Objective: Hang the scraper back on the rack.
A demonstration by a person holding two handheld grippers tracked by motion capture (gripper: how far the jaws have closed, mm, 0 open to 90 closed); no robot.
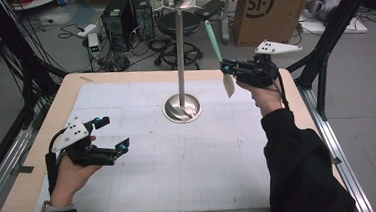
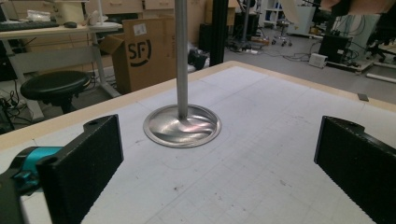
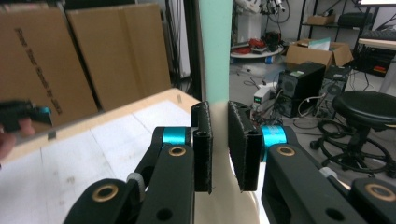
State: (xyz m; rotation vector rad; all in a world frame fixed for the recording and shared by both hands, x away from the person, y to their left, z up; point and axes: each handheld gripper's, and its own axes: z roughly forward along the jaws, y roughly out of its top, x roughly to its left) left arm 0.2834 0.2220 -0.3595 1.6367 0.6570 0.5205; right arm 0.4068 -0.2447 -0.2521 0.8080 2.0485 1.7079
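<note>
A metal stand with a round base rises from the middle of the table; its base and pole show in the left gripper view. My right gripper is held up to the right of the pole, shut on a spatula with a mint-green handle and a cream blade hanging down. In the right gripper view the jaws pinch the spatula where green meets cream. My left gripper rests low at the table's left, open, nothing between its fingers.
A white gridded mat covers the wooden table. Beyond the far edge stand a black stool, computer towers and a cardboard box. Black frame posts flank the table.
</note>
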